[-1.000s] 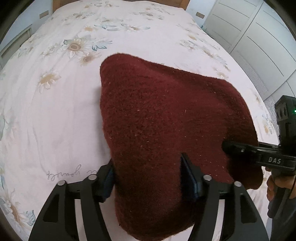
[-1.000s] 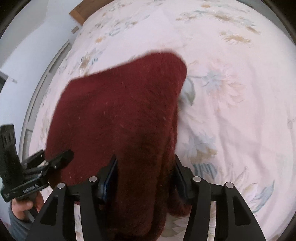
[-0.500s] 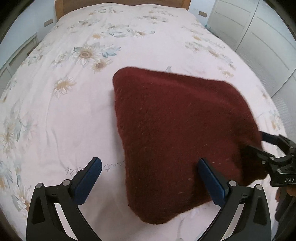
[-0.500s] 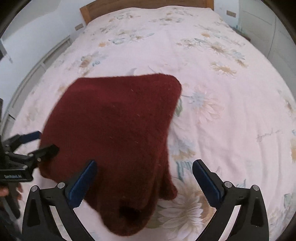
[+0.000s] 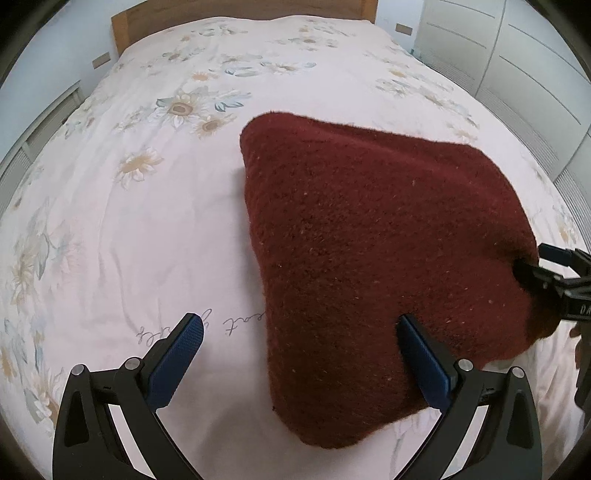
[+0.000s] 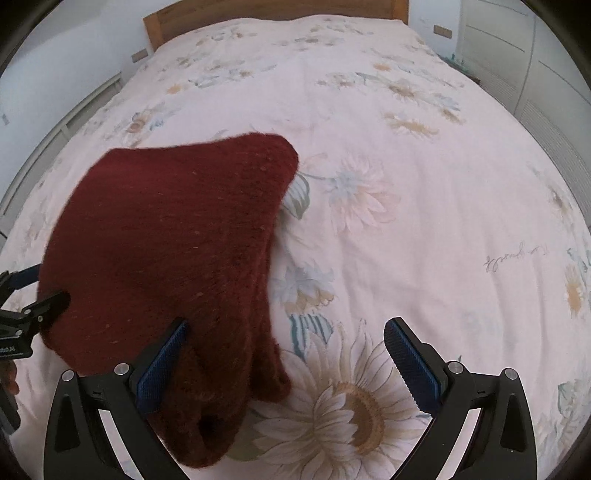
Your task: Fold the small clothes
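A folded dark red fuzzy knitted garment (image 5: 373,266) lies flat on a pale pink bedspread printed with sunflowers (image 5: 122,229), on the half of the bed away from the wooden headboard (image 5: 236,14). The left gripper (image 5: 299,354) hangs over the garment's near left corner with its jaws spread wide, having just been opening; its blue ribbed pads (image 5: 177,358) clear the fabric, one over bare bedspread beside the garment, the other above the knit. The right gripper (image 6: 284,362) stands equally wide at the garment's near right corner, its jaws also just opened, one pad (image 6: 162,369) over the bunched edge, the other above a large printed sunflower (image 6: 354,410) just beside the garment. Nothing is clamped.
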`<move>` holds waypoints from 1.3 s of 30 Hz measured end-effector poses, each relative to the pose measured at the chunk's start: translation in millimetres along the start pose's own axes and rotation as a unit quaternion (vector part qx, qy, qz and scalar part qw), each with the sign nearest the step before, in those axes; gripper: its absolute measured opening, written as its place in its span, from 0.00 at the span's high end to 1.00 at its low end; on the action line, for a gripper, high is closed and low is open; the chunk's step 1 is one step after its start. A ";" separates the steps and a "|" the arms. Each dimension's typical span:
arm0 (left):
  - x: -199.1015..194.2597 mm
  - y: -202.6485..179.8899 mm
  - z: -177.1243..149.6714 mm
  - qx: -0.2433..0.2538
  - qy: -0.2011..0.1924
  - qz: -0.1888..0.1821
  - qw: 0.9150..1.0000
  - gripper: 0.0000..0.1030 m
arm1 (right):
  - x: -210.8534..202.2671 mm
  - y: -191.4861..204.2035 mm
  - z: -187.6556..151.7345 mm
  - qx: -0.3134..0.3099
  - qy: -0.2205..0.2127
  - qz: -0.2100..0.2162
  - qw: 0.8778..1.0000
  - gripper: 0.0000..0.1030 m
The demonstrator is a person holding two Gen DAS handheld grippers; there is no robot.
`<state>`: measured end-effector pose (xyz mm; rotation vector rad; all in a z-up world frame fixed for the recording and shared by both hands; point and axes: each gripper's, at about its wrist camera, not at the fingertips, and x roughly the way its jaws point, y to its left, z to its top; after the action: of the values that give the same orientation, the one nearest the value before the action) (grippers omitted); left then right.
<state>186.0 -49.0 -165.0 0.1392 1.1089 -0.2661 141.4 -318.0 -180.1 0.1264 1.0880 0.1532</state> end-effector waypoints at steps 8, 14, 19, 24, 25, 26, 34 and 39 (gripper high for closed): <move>-68.5 1.9 -0.6 -0.019 -0.027 0.005 0.999 0.01 | -81.2 9.8 -1.9 -0.009 -0.052 -0.001 0.999 0.00; -129.2 3.7 -13.7 -0.033 -0.043 0.029 0.998 0.01 | -134.1 7.5 -22.6 -0.004 -0.072 -0.020 0.997 0.00; -157.8 3.4 -30.4 -0.044 -0.042 0.040 0.997 0.01 | -160.4 4.0 -39.7 0.005 -0.081 -0.035 0.996 0.00; -167.8 3.1 -45.2 -0.059 -0.038 0.053 0.996 0.01 | -170.3 -0.4 -48.5 0.009 -0.080 -0.038 0.996 0.00; -169.0 2.5 -48.0 -0.059 -0.039 0.052 0.996 0.01 | -170.7 -0.9 -49.8 0.010 -0.078 -0.040 0.996 0.00; -169.9 1.5 -50.0 -0.056 -0.040 0.052 0.996 0.01 | -170.4 -1.4 -51.1 0.010 -0.076 -0.040 0.996 0.00; -171.3 0.5 -58.5 -0.058 -0.037 0.064 0.996 0.01 | -167.9 -3.2 -58.2 0.015 -0.066 -0.043 0.997 0.00; -171.3 3.3 -61.5 -0.061 -0.036 0.067 0.995 0.01 | -167.3 -3.3 -59.6 0.015 -0.063 -0.043 0.997 0.00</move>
<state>62.2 -6.5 -38.5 0.0934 1.0363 -0.0826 12.5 -350.7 -62.4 0.1147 0.9681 0.0496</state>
